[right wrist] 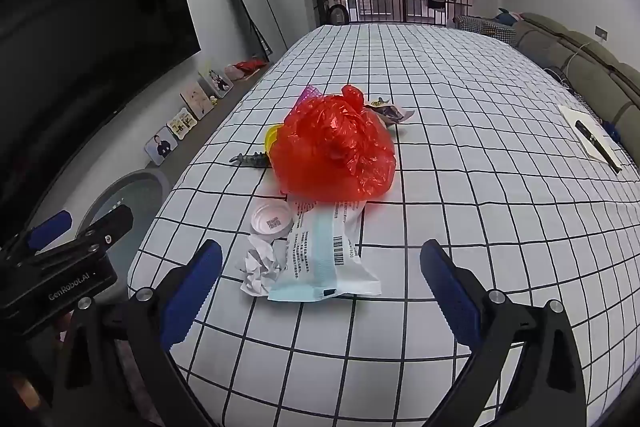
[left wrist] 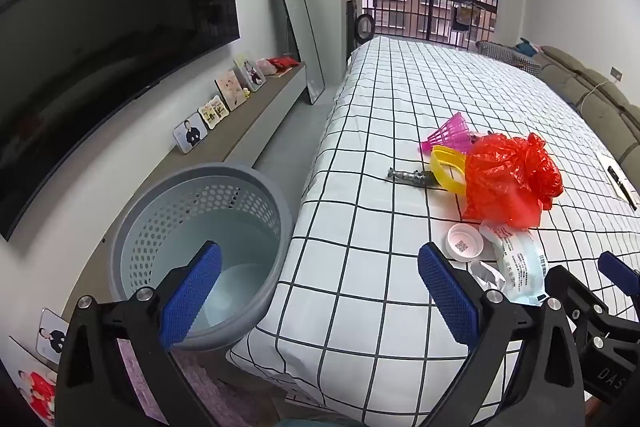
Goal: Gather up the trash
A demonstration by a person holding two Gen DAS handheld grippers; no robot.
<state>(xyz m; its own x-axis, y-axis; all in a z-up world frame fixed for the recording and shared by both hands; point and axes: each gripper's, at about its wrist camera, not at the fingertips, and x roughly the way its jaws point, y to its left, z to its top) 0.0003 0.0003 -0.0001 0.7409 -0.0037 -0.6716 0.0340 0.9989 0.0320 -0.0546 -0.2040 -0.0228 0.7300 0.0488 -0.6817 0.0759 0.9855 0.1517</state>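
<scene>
Left gripper jaws wide apart, empty — over bin edge; right gripper wide too, holding nothing — wrapper ahead on bed.

Wall television, leaning mirror (photo frames below).

A crumpled red plastic bag sits in a loose mound mid-bed. At its 6 o'clock lies a flat white-and-blue wrapper, with a white crumpled paper ball touching it at 9 o'clock. A small white round lid lies at the bag's 7 o'clock, and a grey perforated bin stands upright on the floor beside the bed.
</scene>
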